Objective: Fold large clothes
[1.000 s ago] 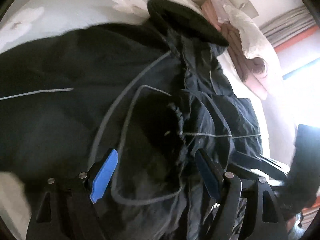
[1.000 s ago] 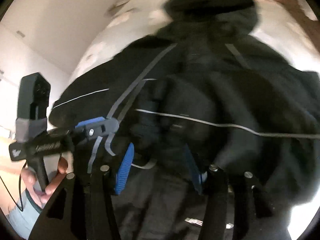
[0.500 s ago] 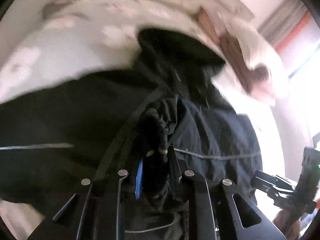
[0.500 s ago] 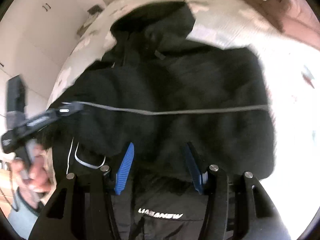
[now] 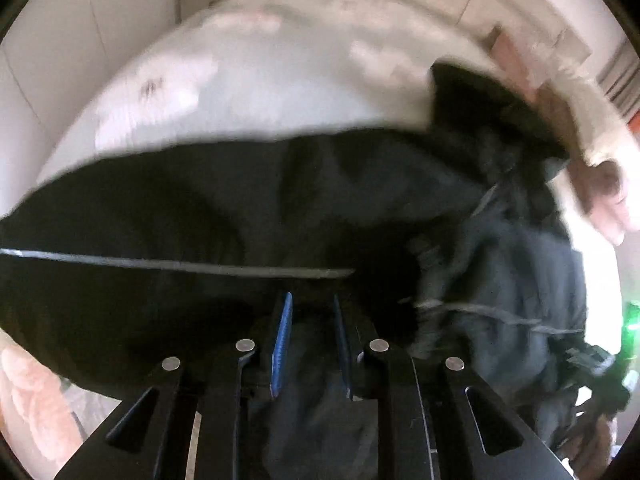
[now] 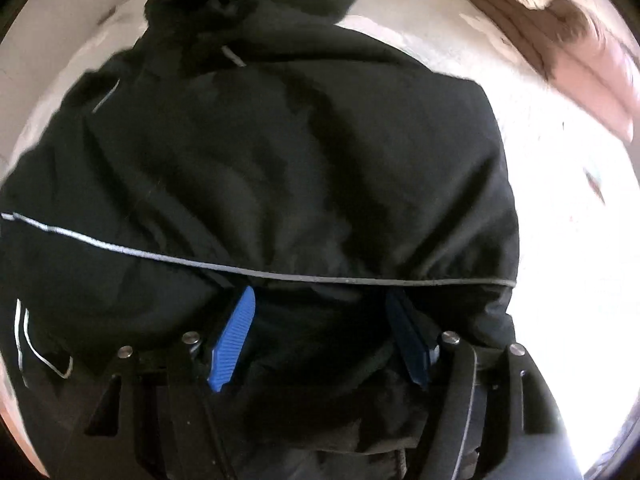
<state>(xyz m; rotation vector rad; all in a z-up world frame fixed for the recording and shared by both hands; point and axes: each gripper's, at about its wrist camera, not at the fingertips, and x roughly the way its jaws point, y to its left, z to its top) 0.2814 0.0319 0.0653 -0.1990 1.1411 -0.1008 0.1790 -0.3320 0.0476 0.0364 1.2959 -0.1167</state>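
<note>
A large black hooded jacket (image 5: 240, 208) with thin grey reflective piping lies on a pale floral bed. It also fills the right wrist view (image 6: 304, 168), hood at the top. My left gripper (image 5: 310, 304) has its blue pads close together, shut on a fold of the jacket's dark fabric. My right gripper (image 6: 320, 300) stands wide open just behind the jacket's piped edge, fabric bunched between and below its fingers; I cannot tell whether they touch it.
The pale bedsheet (image 5: 260, 92) stretches beyond the jacket. A pink and white blanket or plush (image 6: 568, 40) lies at the bed's far right. The other gripper (image 5: 592, 376) and a hand show at the left wrist view's lower right.
My left gripper closed on the jacket fabric and swung left, the view now blurred. My right gripper stayed open and moved closer over the jacket's body.
</note>
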